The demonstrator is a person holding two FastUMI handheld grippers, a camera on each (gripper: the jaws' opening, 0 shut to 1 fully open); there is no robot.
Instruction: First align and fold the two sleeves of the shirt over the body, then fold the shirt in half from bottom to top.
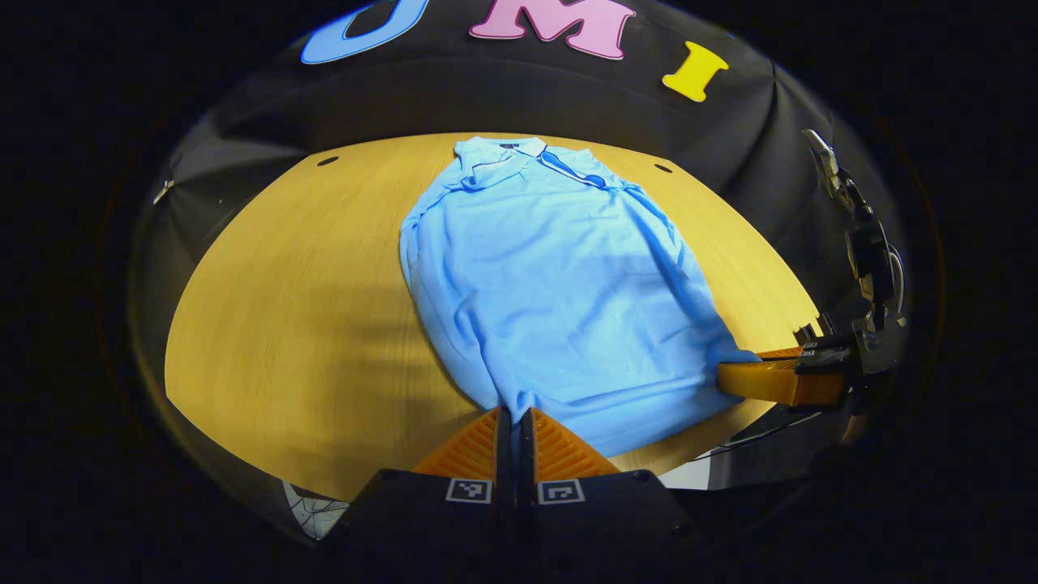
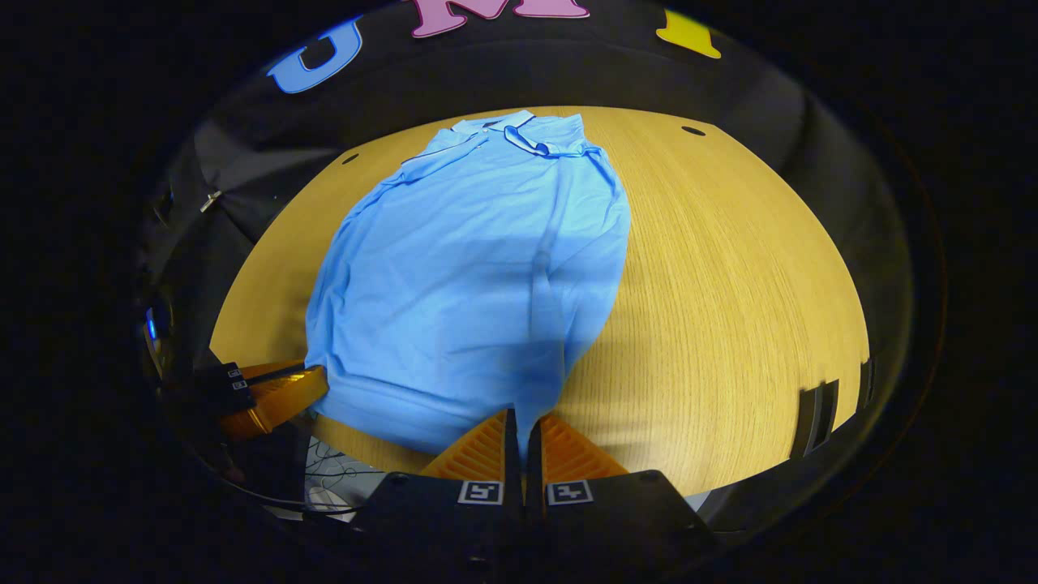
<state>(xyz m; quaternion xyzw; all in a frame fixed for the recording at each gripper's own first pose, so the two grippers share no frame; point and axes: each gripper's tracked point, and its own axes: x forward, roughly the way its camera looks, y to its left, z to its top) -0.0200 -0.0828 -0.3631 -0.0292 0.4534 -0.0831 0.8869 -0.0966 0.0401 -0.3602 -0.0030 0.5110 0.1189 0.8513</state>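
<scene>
A light blue polo shirt (image 1: pixel 551 284) lies on the wooden table (image 1: pixel 292 324), collar at the far side and both sleeves folded in over the body. My left gripper (image 1: pixel 515 415) is shut on the shirt's near hem at its left corner. In the right gripper view the same shirt (image 2: pixel 462 276) spreads ahead, and my right gripper (image 2: pixel 523 418) is shut on the hem's right corner. The right gripper (image 1: pixel 730 375) also appears in the left gripper view, at the hem's right end. The left gripper (image 2: pixel 312 381) shows at the lower left of the right gripper view.
Bare wood lies to the left of the shirt in the left gripper view and to its right (image 2: pixel 730 308) in the right gripper view. Small dark holes (image 1: pixel 328 161) mark the table's far corners. Cables (image 2: pixel 332 474) hang below the near edge.
</scene>
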